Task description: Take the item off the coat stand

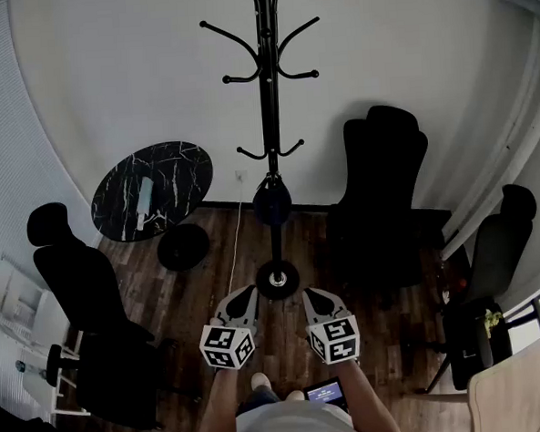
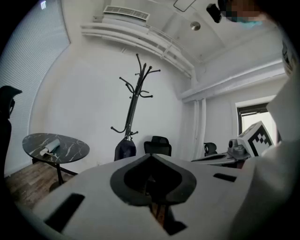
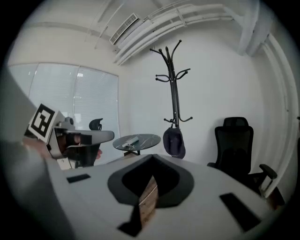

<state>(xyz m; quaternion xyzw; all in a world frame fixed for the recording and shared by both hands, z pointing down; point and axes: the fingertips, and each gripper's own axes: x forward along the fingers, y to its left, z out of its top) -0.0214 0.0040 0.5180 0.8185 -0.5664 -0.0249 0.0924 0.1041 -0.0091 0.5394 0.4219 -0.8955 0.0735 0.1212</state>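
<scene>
Both tools are held low in front of the person, well apart from the coat stand (image 1: 267, 92). The left tool (image 1: 243, 302) has its jaws closed together with nothing between them, and the right tool (image 1: 313, 301) is in the same condition. The item, apparently a dark cap (image 3: 174, 142), hangs from a lower hook close to the pole. It looks soft and light and will likely fold under pressure. Recommended hold: pinch the lower edge, then lift upward to clear the hook.

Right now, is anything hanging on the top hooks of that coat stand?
No, the upper hooks of the coat stand are bare; a dark cap hangs from a low hook.
</scene>
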